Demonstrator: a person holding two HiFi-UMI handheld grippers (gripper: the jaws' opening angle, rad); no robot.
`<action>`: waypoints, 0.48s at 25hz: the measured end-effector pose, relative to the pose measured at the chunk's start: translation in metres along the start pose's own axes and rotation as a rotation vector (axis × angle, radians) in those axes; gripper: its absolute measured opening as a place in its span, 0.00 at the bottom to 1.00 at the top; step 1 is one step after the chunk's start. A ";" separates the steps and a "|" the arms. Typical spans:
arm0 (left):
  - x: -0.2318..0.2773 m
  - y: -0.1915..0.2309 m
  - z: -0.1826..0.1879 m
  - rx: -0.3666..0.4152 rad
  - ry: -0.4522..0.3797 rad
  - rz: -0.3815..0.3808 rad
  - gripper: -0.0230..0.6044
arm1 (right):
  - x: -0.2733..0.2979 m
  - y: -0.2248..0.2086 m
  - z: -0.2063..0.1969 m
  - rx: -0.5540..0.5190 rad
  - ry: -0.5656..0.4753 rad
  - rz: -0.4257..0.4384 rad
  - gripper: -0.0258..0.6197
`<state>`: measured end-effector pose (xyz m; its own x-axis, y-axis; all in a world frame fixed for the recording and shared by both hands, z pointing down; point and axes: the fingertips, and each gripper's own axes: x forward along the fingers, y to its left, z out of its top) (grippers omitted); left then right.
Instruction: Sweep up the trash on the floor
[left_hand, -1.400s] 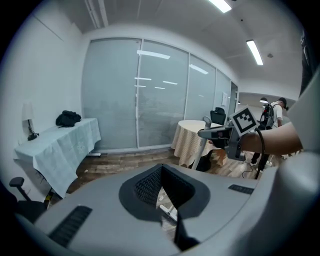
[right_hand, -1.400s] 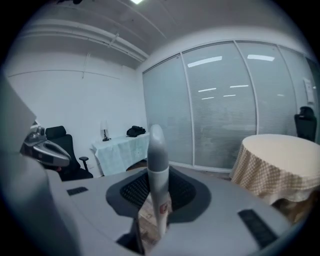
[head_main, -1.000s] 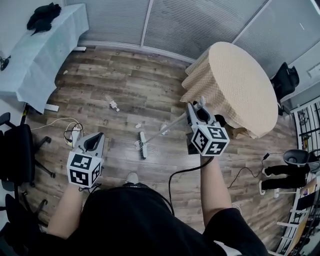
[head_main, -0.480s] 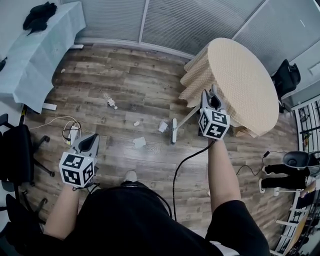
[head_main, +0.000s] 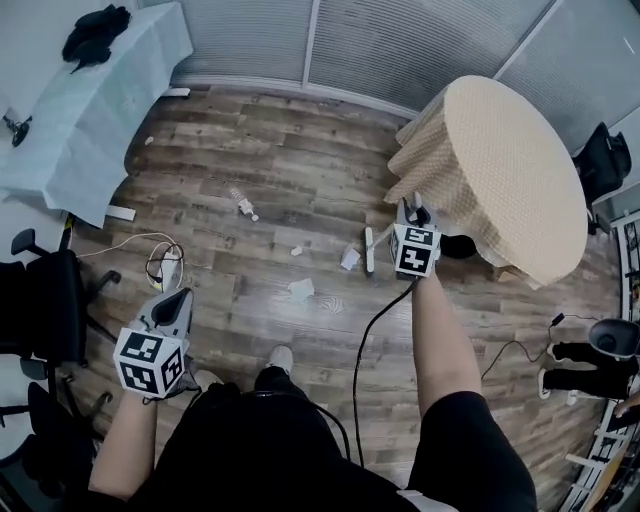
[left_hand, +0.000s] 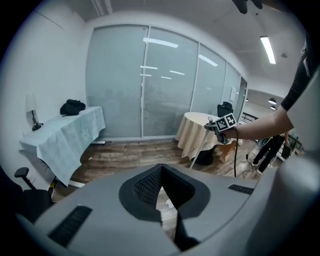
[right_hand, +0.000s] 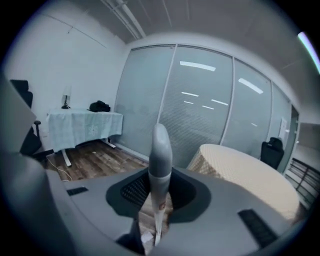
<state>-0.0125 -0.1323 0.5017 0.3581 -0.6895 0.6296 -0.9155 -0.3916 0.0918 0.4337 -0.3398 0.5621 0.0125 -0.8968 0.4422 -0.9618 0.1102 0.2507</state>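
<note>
Our broom (head_main: 369, 250) is head-down on the floor (head_main: 280, 150) right beside the round worktop (head_main: 520, 170), with its handle clenched in the right gripper's (head_main: 412, 207) fingers. There's a tiny red mark on the handle that we can't read. Paper scraps (head_main: 350, 258) lie by the bristles, on the side away from the worktop. The left gripper's (head_main: 178, 297) fingers are pinched together on nothing.

There are two grippers: the left gripper (head_main: 177, 298) and the right gripper (head_main: 413, 208). There is one broom (head_main: 368, 252).

Five bits of trash lie on the floor (head_main: 300, 150):
- one small bottle (head_main: 240, 203)
- two crumpled papers (head_main: 350, 258)
- one small scrap (head_main: 297, 250)
- one speck (head_main: 148, 140), far left

Two surfaces are covered in cloth, the round surface (head_main: 520, 170) at the right and the long surface (head_main: 90, 110) at the far left. One dark garment (head_main: 95, 30) lies on the long one.

Three black office chairs show, two at the left edge (head_main: 40, 300) and one at the far right. One power strip (head_main: 165, 268) lies near left.
</note>
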 end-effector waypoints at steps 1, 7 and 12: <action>-0.001 0.002 0.000 -0.003 0.002 0.008 0.03 | 0.001 0.008 0.000 0.014 -0.005 0.034 0.20; 0.000 -0.003 0.006 0.022 -0.016 0.012 0.03 | -0.001 0.050 -0.003 0.097 -0.009 0.172 0.20; 0.000 -0.006 0.013 0.025 -0.037 0.004 0.03 | -0.016 0.089 -0.007 0.083 0.005 0.269 0.21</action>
<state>-0.0047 -0.1374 0.4911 0.3616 -0.7130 0.6007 -0.9123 -0.4035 0.0702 0.3498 -0.3132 0.5831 -0.2449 -0.8378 0.4879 -0.9498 0.3083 0.0526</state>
